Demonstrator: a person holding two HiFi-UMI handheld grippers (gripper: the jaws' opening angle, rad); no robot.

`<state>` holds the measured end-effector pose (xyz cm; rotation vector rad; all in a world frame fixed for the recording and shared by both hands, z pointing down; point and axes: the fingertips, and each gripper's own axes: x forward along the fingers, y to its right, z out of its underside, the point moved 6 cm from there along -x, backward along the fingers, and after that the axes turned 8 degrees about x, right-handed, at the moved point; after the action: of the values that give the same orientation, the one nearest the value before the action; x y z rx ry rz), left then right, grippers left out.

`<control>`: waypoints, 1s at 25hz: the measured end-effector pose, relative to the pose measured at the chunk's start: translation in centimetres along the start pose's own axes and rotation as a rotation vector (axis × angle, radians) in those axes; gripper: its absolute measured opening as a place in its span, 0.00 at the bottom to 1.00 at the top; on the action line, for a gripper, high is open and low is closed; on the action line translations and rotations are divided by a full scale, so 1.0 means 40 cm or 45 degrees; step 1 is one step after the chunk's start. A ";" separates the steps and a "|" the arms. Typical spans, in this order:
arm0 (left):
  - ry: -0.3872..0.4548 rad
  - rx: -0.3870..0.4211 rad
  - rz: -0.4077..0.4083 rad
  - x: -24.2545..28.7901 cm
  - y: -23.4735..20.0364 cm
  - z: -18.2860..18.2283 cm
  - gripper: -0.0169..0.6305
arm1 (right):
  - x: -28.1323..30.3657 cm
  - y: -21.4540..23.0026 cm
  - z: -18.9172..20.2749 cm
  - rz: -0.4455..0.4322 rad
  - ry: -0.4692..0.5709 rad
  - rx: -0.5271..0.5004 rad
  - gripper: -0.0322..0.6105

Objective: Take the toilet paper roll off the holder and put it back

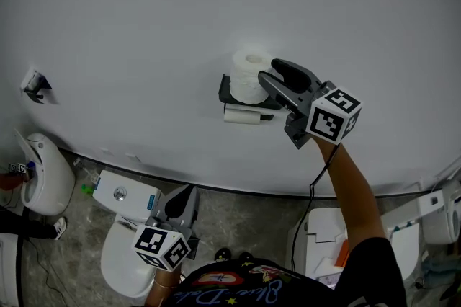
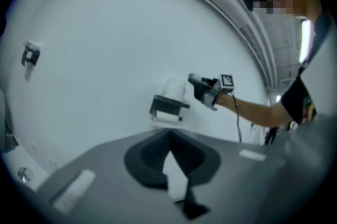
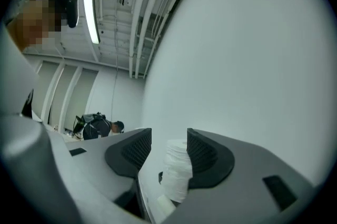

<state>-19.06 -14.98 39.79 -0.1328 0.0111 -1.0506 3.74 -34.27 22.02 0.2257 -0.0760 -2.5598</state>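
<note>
A white toilet paper roll (image 1: 249, 75) stands upright on top of a black wall holder (image 1: 225, 90). A second white roll (image 1: 243, 115) hangs under the holder. My right gripper (image 1: 271, 73) is raised to the wall just right of the upright roll, jaws open. In the right gripper view the roll (image 3: 176, 175) shows in the gap ahead of the open right gripper (image 3: 169, 134), with no pad pressing it. My left gripper (image 1: 184, 192) hangs low over the floor, its jaw tips together and empty. The left gripper view shows the left gripper (image 2: 168, 136), roll (image 2: 174, 89) and holder (image 2: 167, 106) from afar.
A white toilet (image 1: 124, 228) stands below at the left, next to my left gripper. Another white fixture (image 1: 45, 173) is at the far left, and more toilets (image 1: 403, 230) at the right. A small bracket (image 1: 34, 84) sits on the wall.
</note>
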 end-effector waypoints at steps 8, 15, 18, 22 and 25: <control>0.006 0.040 0.089 0.053 0.035 -0.010 0.02 | -0.127 -0.120 0.066 0.066 0.133 -0.151 0.20; 0.007 0.093 0.131 0.085 0.051 -0.016 0.02 | -0.221 -0.154 0.187 0.147 0.174 0.076 0.08; 0.022 0.118 0.115 0.084 0.057 -0.014 0.02 | -0.252 -0.181 0.272 0.182 0.130 0.142 0.07; 0.022 0.107 0.123 0.091 0.059 -0.008 0.02 | -0.283 -0.213 0.375 0.230 0.064 0.233 0.07; 0.007 0.102 0.129 0.095 0.060 -0.004 0.02 | -0.297 -0.227 0.415 0.250 0.038 0.288 0.07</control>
<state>-15.10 -17.10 39.57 -0.0563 -0.0189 -0.9487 5.77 -20.09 39.17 0.3253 -0.3598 -2.3494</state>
